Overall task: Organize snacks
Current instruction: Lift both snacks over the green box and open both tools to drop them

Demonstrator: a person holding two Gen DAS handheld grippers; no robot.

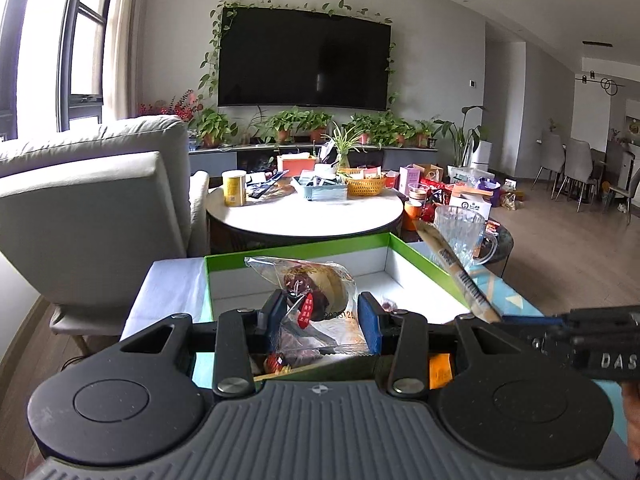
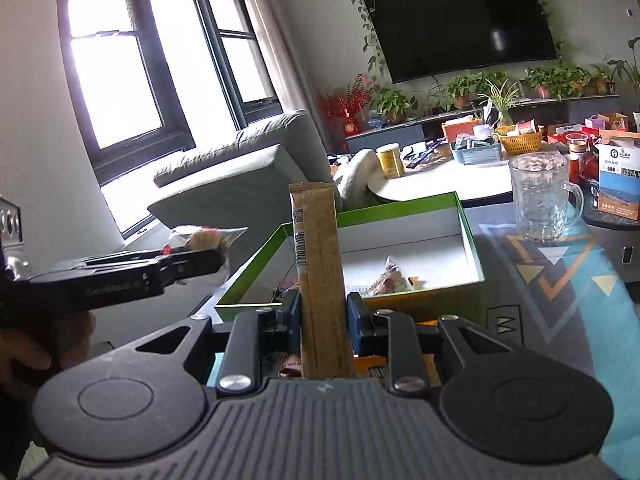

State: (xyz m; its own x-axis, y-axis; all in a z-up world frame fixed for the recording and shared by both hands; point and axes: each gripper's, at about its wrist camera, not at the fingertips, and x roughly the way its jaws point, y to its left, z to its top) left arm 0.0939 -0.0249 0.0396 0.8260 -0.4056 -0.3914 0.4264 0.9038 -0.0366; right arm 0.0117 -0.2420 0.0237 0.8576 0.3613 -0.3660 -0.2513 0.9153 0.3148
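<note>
at the centre of each frame, the left claw (image 1: 320, 312) grips a clear snack bag (image 1: 310, 292) and the right claw (image 2: 323, 314) pinches a brown stick packet (image 2: 318, 264), both above the green box (image 2: 466, 216); lower well inside before letting go.

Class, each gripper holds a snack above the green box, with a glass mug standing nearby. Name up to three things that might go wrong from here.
1. The left gripper pinches the clear bagged snack only by its crinkled wrapper; it may slip out before reaching the green box.
2. The long brown packet sticks up far beyond the right gripper; swinging it could hit the glass mug.
3. The two grippers are close together and might collide.
</note>
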